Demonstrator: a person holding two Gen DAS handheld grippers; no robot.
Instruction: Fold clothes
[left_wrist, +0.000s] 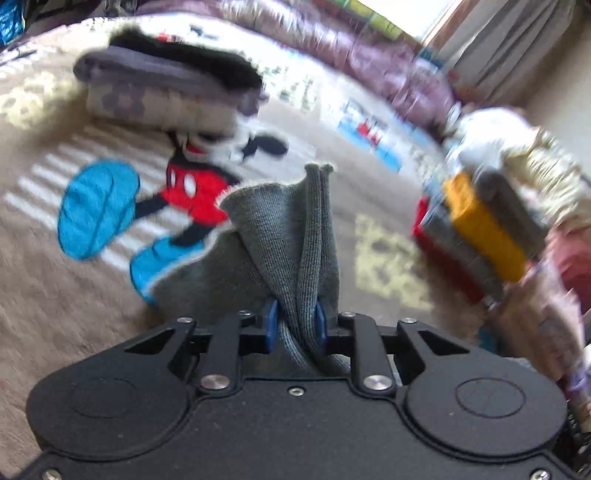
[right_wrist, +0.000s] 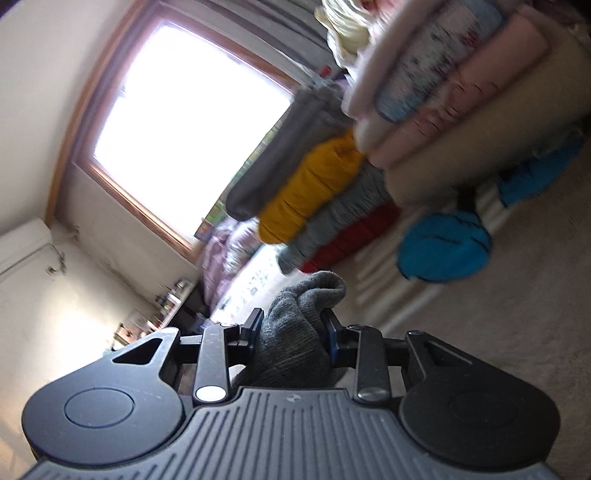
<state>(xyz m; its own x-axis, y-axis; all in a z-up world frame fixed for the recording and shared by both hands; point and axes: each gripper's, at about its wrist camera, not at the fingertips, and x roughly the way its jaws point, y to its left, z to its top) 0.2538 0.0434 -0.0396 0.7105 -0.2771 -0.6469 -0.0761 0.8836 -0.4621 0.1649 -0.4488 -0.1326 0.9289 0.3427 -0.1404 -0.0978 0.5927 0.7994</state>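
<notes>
"Where was the gray knit cloth (left_wrist: 291, 236)?"

"Pinched in both claws. The left gripper (left_wrist: 295, 326) squeezed one bunch, and the cloth ran straight ahead from it, over the blanket (left_wrist: 74, 277). The right gripper (right_wrist: 291, 332) squeezed another bunch (right_wrist: 295, 325), up off the bed."

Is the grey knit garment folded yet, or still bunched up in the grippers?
Not folded. The grey knit garment is gathered into loose pleats in the left gripper and bunched in the right gripper; both are shut on it.
</notes>
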